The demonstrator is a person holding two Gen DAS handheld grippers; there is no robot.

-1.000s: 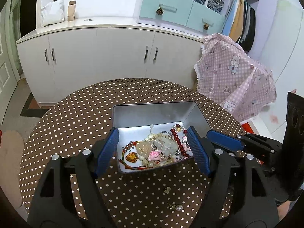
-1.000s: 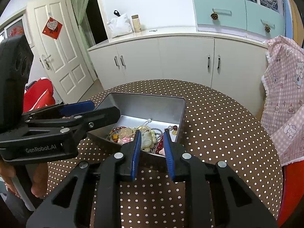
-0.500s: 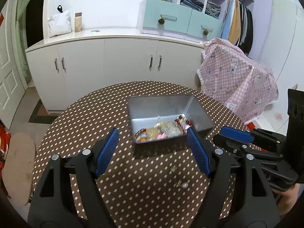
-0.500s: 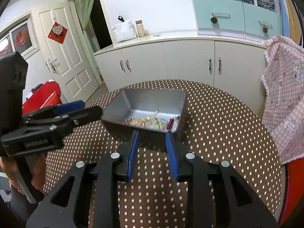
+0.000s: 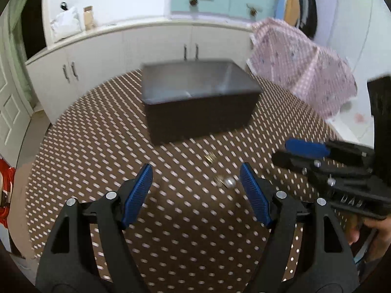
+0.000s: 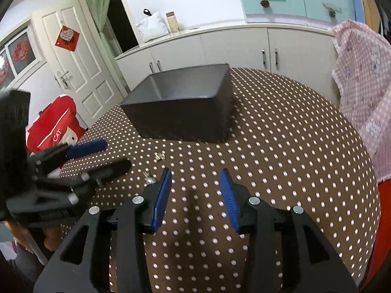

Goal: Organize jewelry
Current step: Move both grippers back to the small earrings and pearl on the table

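Box (image 6: 185,107) contents hidden behind its near wall (left view blurred); long axis across the table (image 6: 293,158). Two small trinkets (image 5: 224,182) indistinct. Left gripper (image 5: 196,190) spread wide, right gripper (image 6: 195,193) spread, both empty.

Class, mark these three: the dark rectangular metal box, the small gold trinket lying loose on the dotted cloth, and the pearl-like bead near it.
dark rectangular metal box (image 5: 199,119), left wrist view, near outer wall.
small gold trinket (image 5: 210,157), left wrist view, its middle.
pearl-like bead (image 5: 230,182), left wrist view, its round face.

A white cabinet (image 6: 234,48) stands far beyond the fingertips. A pink checked cloth (image 5: 303,68) hangs to their right, a red bag (image 6: 56,127) to their left.
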